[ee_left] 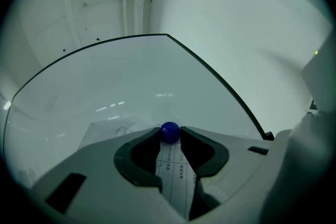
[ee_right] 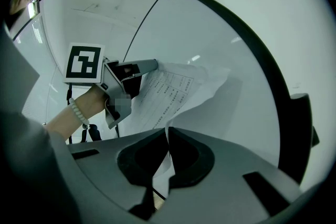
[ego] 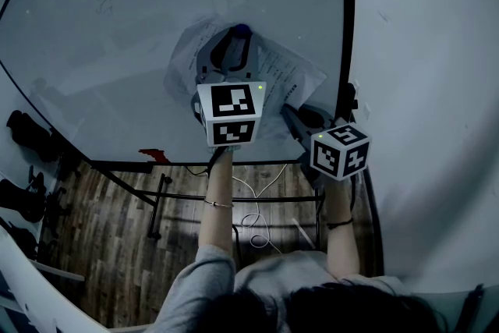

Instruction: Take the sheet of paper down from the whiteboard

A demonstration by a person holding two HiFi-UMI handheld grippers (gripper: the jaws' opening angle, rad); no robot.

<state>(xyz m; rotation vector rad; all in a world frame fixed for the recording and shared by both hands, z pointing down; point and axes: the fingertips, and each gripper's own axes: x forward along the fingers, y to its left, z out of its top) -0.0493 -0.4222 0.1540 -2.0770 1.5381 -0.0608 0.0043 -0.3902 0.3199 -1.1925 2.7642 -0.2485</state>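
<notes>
A printed sheet of paper lies crumpled against the whiteboard. A small blue magnet sits at the sheet's top, and my left gripper is shut on it, one jaw tip on each side. In the head view the same magnet peeks out beyond the left gripper. My right gripper is shut on the lower edge of the paper, which curls away from the board there. The right gripper view also shows the left gripper against the whiteboard.
The whiteboard's black frame runs along its right side, with a white wall beyond. A red object lies at the board's lower edge. Below are the stand's bars, white cables on a wooden floor, and dark chairs at left.
</notes>
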